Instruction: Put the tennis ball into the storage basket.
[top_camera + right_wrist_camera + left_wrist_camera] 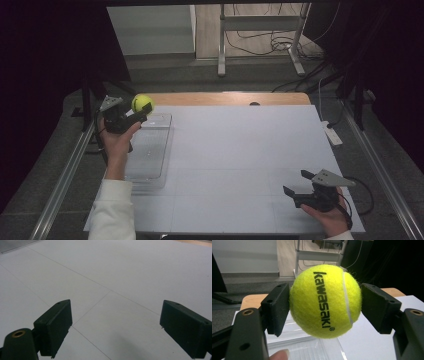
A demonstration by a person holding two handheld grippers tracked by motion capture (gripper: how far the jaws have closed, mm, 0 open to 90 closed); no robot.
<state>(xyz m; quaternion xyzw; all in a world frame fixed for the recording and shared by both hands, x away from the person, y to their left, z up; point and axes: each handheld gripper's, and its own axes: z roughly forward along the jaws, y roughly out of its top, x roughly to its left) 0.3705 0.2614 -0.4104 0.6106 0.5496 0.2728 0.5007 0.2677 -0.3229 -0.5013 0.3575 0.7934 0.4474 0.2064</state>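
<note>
Left gripper: clenched on the tennis ball — both pads are pressed against its sides, as seen in the left gripper view.
Ball's place: held in the air above the far end of the clear tray, at the table's far left.
Deciding relation: the tray lies directly below and toward the person from the ball, its long axis running near to far, so a drop or a lowering is judged to be what the next move turns on.
Nearer hand: the left hand; the right gripper is held well apart at the near right, jaws spread with nothing between them.
Edges and room: the tray sits by the left edge of the white table sheet — bare sheet is seen to its right.
</note>
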